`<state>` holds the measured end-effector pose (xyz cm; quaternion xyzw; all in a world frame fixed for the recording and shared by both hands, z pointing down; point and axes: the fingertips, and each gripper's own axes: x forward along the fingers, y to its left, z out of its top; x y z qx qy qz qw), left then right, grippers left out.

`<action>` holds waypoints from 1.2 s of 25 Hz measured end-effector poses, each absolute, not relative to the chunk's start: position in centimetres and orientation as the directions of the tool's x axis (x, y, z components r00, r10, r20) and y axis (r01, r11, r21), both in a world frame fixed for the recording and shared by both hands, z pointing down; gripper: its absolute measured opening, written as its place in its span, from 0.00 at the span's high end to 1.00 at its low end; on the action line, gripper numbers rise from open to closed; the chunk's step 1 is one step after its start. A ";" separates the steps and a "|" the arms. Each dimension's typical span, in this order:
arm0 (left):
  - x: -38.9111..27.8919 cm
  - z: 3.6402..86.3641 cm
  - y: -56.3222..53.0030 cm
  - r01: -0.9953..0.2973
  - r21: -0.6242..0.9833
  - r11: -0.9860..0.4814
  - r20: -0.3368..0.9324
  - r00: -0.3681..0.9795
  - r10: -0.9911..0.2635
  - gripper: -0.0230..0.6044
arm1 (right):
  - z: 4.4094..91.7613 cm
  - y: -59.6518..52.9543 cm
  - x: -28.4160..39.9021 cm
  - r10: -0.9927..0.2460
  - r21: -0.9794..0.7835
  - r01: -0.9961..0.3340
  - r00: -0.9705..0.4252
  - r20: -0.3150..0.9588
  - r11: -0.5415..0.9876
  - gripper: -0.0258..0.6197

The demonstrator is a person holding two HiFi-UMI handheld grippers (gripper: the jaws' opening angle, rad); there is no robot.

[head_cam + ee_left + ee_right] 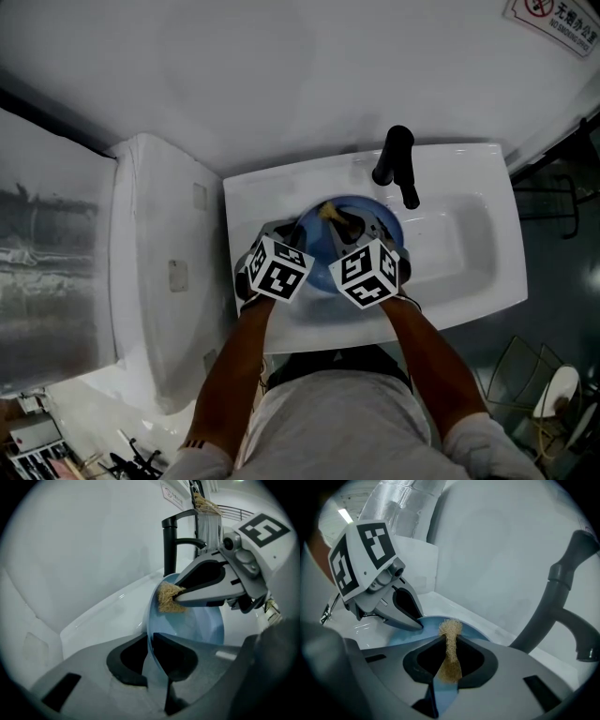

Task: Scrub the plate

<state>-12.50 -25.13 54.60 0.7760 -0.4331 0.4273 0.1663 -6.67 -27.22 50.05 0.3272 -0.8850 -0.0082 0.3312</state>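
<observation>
A blue plate (378, 221) sits tilted in the white sink (469, 248). My left gripper (298, 229) is shut on its near rim; in the left gripper view the plate (199, 623) stands on edge between the jaws of the left gripper (151, 640). My right gripper (349, 225) is shut on a tan fibrous scrubber (450, 644). The scrubber's tip (166, 596) rests against the plate's upper rim. In the right gripper view the left gripper (417, 623) bites the plate's left edge (405, 637).
A black faucet (394, 159) stands at the sink's back, just beyond the plate, with its spout (562, 592) to the right of my right gripper. A white wall rises behind. A white cabinet (159, 272) adjoins the sink on the left.
</observation>
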 end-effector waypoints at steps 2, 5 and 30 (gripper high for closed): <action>-12.5 54.6 -25.1 -0.814 -0.112 -0.570 0.807 0.260 -0.531 0.88 | 50.1 -27.6 -5.7 -0.600 0.238 -0.591 -0.546 0.585 0.771 0.86; -12.5 54.6 -25.1 -0.814 -0.111 -0.570 0.806 0.262 -0.531 0.88 | 50.1 -28.0 -3.9 -0.622 0.251 -0.618 -0.509 0.595 0.745 0.86; -12.5 54.4 -25.2 -0.822 -0.091 -0.562 0.801 0.275 -0.531 0.89 | 50.7 -25.1 -8.0 -0.563 0.126 -0.638 -0.547 0.620 0.759 0.86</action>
